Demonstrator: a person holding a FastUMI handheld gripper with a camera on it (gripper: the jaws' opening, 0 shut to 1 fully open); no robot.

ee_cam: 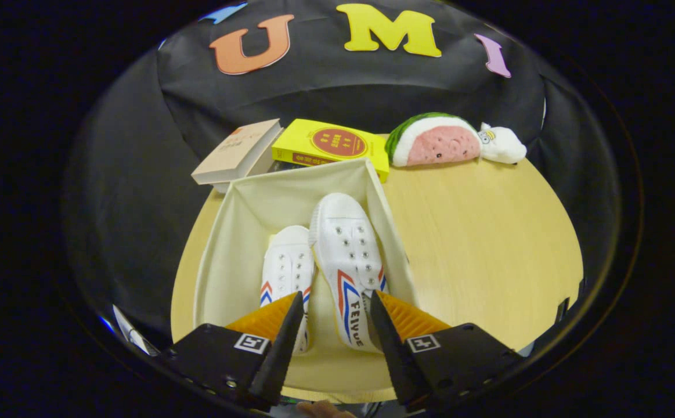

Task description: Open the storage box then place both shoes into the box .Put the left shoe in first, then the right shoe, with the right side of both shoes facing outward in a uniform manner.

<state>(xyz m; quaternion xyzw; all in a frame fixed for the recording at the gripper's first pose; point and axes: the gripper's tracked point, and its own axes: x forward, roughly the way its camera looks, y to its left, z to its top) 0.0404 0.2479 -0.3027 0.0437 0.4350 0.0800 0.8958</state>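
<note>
Sitting inside the open storage box (244, 215) are both shoes, left shoe (287, 268) beside right shoe (349, 255). Your gripper (335, 302) hovers above them, fingers spread wide, holding nothing.

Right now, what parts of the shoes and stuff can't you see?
Gripper view:
- Left shoe: its heel end sits behind a gripper finger.
- Right shoe: its heel sits behind the other finger; touching or not, cannot tell. Fingers are spread apart.
- Box: the near wall is blocked by the gripper body.
- Tan book: cover print too small.
- White plush: too small to name.
</note>
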